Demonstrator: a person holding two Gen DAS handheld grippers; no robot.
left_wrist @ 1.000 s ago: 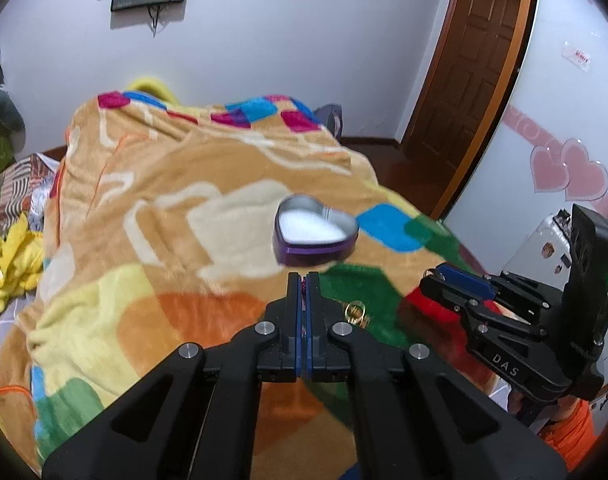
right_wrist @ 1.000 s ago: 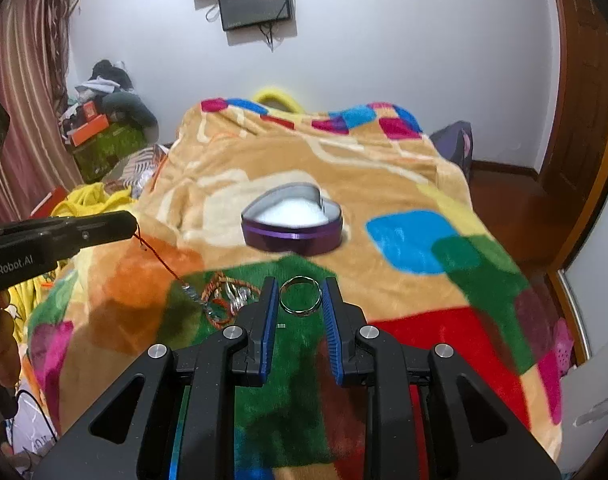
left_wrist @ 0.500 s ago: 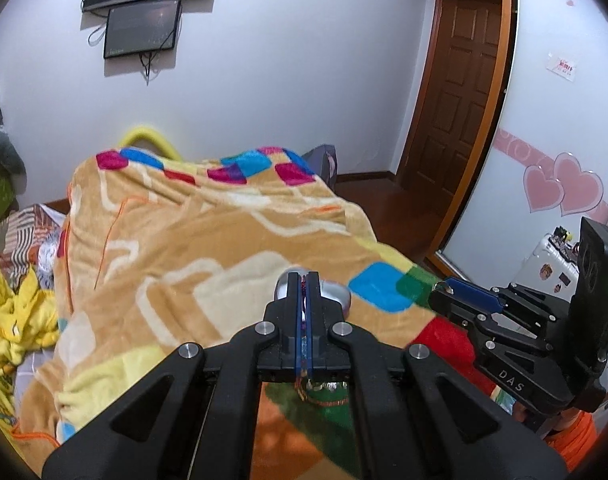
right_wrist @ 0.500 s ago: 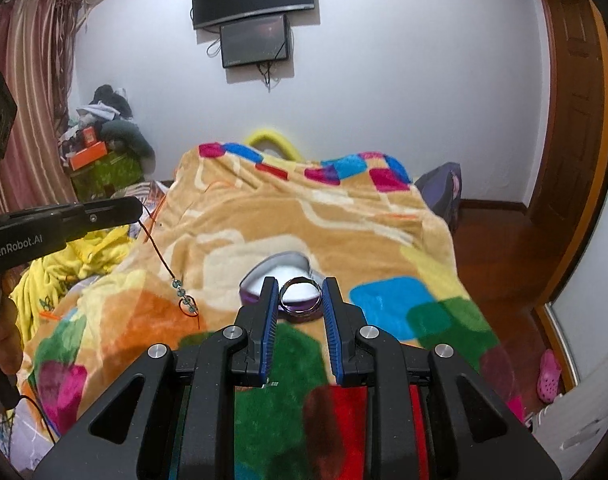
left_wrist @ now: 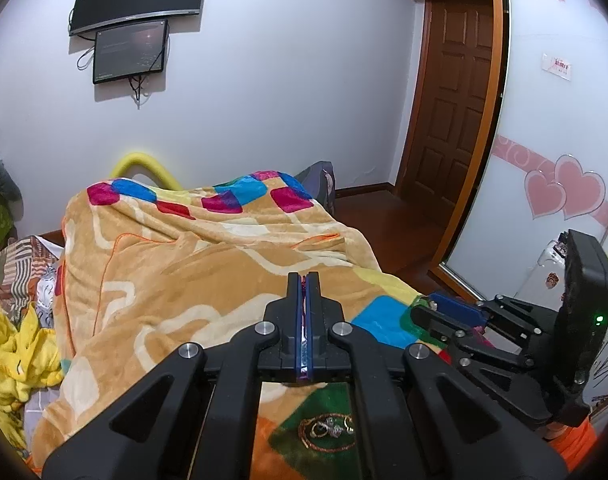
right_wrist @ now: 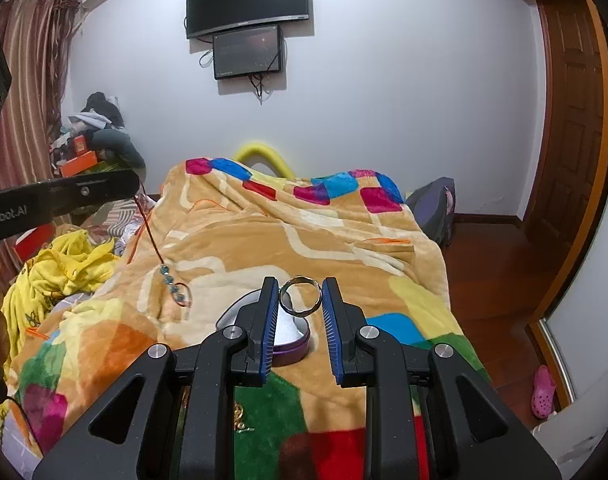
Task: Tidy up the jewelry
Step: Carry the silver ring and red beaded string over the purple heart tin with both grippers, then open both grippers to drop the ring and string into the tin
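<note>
My left gripper [left_wrist: 303,280] is shut on a red cord bracelet; in the right wrist view the left gripper [right_wrist: 134,184] holds it hanging, with blue beads and a small ring at the bracelet's [right_wrist: 172,280] low end above the blanket. My right gripper [right_wrist: 301,294] is shut on a silver ring [right_wrist: 301,295], held upright above the purple heart-shaped tin [right_wrist: 292,334], which is open with a white lining. More jewelry [left_wrist: 328,432] lies in a small pile on a green patch of the blanket. The right gripper also shows in the left wrist view [left_wrist: 428,306].
A colourful blanket [right_wrist: 304,236] covers the bed. Yellow clothes [right_wrist: 60,264] lie at the left of the bed. A small gold piece [right_wrist: 240,420] lies on the green patch below my right gripper. A wooden door [left_wrist: 448,120] and a wardrobe with pink hearts [left_wrist: 564,196] stand at the right.
Both grippers have risen and tilted up from the blanket. The bracelet has come off the jewelry pile and now hangs free. The ring has stayed in the right gripper.
</note>
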